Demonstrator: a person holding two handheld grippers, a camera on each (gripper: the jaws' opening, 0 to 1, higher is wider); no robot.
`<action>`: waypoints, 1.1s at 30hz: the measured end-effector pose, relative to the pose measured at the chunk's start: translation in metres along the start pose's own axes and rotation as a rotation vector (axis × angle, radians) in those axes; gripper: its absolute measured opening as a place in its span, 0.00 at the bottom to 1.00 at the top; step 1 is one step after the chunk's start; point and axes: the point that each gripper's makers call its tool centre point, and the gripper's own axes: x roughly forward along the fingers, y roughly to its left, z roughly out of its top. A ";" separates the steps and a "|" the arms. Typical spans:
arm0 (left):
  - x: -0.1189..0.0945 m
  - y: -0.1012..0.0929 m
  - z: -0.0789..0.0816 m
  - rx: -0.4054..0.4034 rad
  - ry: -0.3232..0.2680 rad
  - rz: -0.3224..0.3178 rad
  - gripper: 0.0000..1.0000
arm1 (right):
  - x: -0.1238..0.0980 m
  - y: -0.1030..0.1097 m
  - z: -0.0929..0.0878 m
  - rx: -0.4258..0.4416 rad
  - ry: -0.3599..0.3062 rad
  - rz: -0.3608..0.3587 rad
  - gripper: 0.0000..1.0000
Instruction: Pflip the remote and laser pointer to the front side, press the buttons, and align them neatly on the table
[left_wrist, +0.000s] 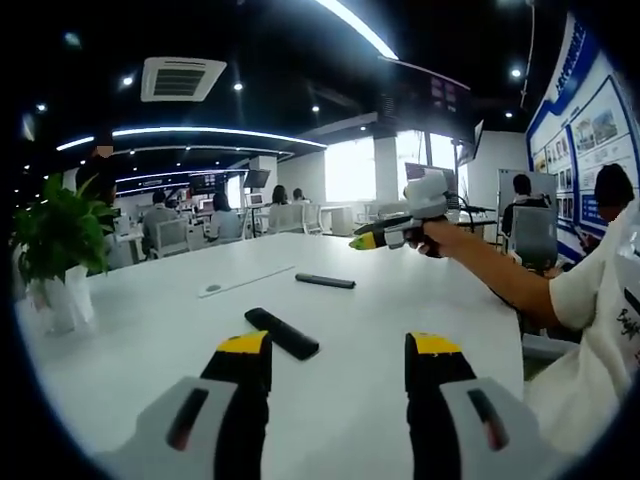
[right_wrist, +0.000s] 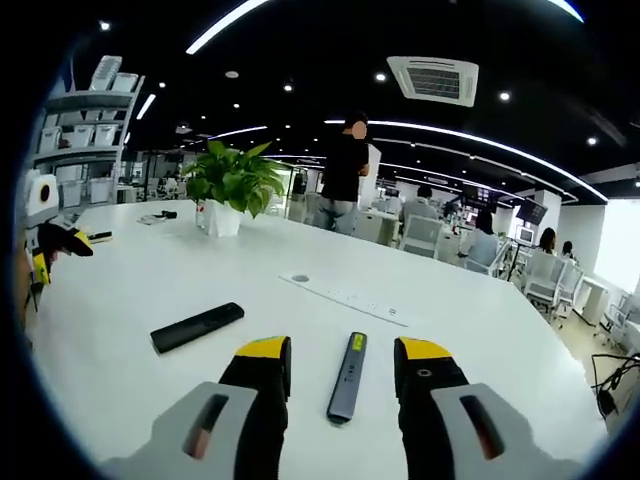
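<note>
White table (left_wrist: 420, 300) spreads wide ahead of both tongs; office with seated people beyond it. Potted plant (right_wrist: 232, 180) on the far side of the table, well ahead and left of the right gripper (right_wrist: 340, 365). Long white strip (right_wrist: 345, 295) set in the tabletop, beyond the right jaws. Left gripper (left_wrist: 340, 360): jaws apart, nothing between them, held above the table. Remote (left_wrist: 282, 332) lies flat just ahead of the left jaw tip, angled; in the right gripper view it sits left of the jaws (right_wrist: 197, 327). Right gripper: jaws apart, holding nothing; also seen raised in a hand to the upper right in the left gripper view (left_wrist: 362, 240). Laser pointer (right_wrist: 347, 376) flat on the table between the right jaws, not touched by either, yellow-green patch on its upward face at the far end.
</note>
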 end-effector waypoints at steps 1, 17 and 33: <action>0.000 0.000 0.000 0.002 0.001 0.000 0.55 | 0.000 -0.002 -0.002 0.007 0.000 -0.006 0.44; -0.004 -0.002 0.002 0.008 -0.004 -0.010 0.54 | 0.005 0.002 -0.014 0.044 0.018 -0.040 0.45; 0.002 -0.012 -0.007 0.026 0.034 -0.042 0.54 | 0.005 -0.016 -0.029 0.043 0.049 -0.108 0.46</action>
